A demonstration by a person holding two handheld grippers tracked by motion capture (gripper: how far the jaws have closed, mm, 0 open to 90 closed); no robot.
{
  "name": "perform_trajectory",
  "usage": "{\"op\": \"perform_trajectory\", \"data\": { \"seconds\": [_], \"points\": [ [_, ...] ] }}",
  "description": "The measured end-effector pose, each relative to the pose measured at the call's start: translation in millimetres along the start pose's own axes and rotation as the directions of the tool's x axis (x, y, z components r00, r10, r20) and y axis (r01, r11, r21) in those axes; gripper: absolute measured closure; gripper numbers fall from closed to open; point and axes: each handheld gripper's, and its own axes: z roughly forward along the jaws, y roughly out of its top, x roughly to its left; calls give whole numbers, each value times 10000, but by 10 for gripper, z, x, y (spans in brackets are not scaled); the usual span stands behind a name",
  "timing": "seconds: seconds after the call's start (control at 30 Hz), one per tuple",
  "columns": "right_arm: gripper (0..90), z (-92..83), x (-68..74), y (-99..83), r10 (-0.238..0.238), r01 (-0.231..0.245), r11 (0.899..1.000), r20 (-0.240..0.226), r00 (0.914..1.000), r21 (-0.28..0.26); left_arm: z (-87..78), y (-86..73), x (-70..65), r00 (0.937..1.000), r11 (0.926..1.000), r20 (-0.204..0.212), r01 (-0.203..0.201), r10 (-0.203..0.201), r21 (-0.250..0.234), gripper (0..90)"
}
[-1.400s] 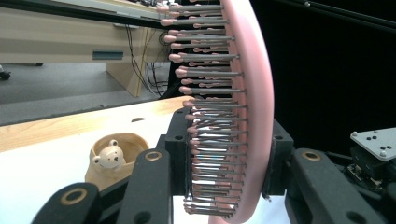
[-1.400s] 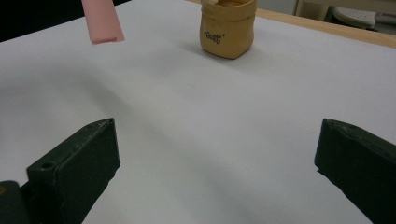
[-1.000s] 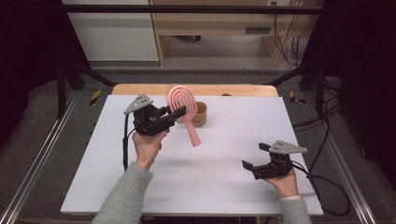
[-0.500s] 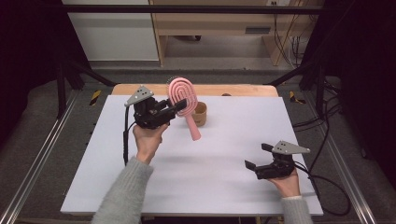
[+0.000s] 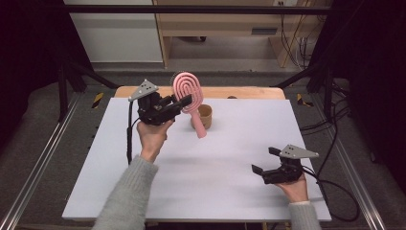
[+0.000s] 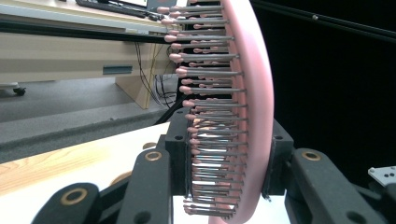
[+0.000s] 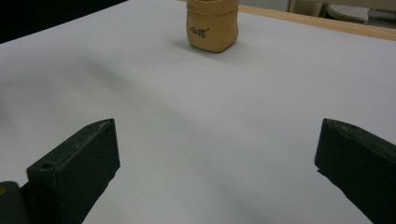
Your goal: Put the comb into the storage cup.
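A pink hairbrush [image 5: 189,98] hangs in the air over the back of the table, head up and handle slanting down to the right. My left gripper [image 5: 184,103] is shut on its head; in the left gripper view the jaws clamp the pink hairbrush [image 6: 247,93] across its back and bristles. Just behind the handle stands a small tan paper-bag cup [image 5: 206,116], upright, which in the right gripper view is the tan cup [image 7: 212,24] far ahead. My right gripper [image 5: 262,163] rests low at the front right, open, with bare table between its fingers [image 7: 74,163].
The white table top [image 5: 239,143] lies on a wooden board [image 5: 249,92] that sticks out at the back. Metal frame rails run along both sides. Cables trail from each gripper, and a wooden desk stands beyond the table.
My left gripper has lifted the hairbrush a little higher and slightly toward the back. The right gripper has stayed where it was.
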Motion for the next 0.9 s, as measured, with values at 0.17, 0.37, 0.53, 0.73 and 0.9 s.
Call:
{"op": "perform_trajectory", "data": {
  "seconds": [0.17, 0.37, 0.53, 0.73, 0.9],
  "points": [
    [3, -3, -3, 1, -18, 18, 10000, -15, 10000, -25, 50, 53, -6, 10000, 10000, -35, -26, 25, -23, 631],
    [3, -3, -7, -4, 38, -38, 10000, -12, 10000, 4, 112, 120, -5, 10000, 10000, -48, -39, 39, -55, 631],
    [3, -8, -12, -4, 18, -18, 10000, 14, 10000, 3, 165, 178, 18, 9999, 10000, -128, -21, 20, -72, 631],
    [2, -9, -14, -6, 25, -25, 10000, 7, 10000, 3, 233, 226, 42, 9998, 10000, -202, -21, 19, -77, 630],
    [2, -12, -14, -5, 30, -30, 10000, -21, 10000, -33, 285, 266, 72, 9997, 10000, -233, 5, -7, -60, 631]
  ]
}}
